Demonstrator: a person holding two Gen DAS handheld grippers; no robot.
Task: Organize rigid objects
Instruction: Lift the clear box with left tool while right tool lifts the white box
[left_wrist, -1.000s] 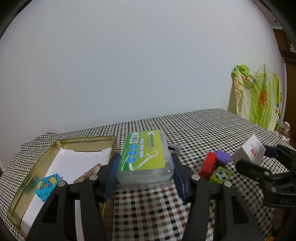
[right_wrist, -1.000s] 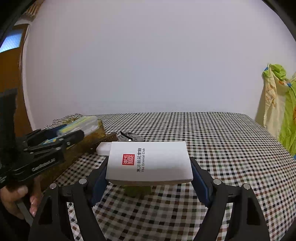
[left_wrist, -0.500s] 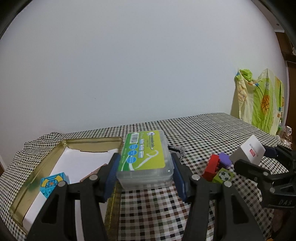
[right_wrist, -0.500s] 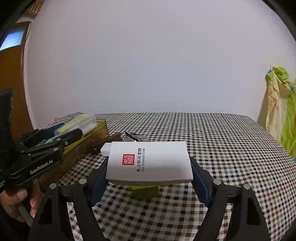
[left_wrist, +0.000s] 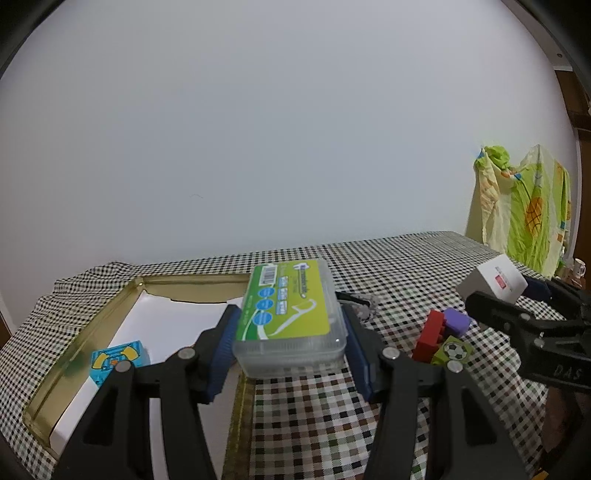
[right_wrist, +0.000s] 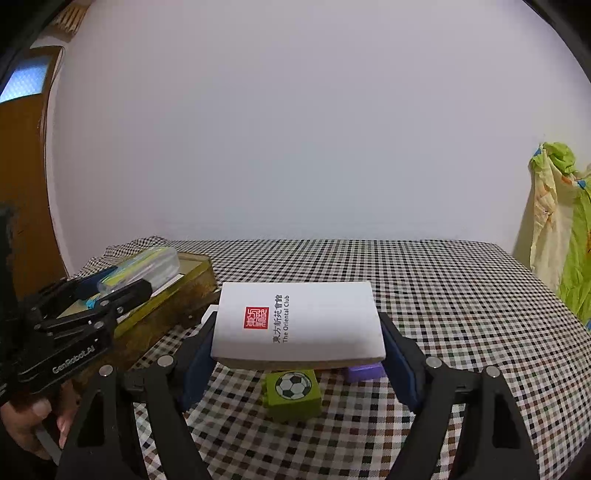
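Up off the checked table (right_wrist: 443, 295), the left gripper (left_wrist: 290, 332) has its jaws clamped partway on a clear floss box (left_wrist: 291, 314), above the gold tray's (left_wrist: 74, 347) right rim. At 3 o'clock, the right gripper (right_wrist: 299, 343), jaws spread wide, grips a white box (right_wrist: 299, 321) over a green block (right_wrist: 293, 393) and a purple one (right_wrist: 364, 371).

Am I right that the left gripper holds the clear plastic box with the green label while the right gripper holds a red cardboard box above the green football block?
Not quite: the box in the right gripper is white, with only a small red seal printed on it, as the right wrist view shows. The rest stands: the left gripper holds the clear plastic box with the green label, and the green football block sits below.
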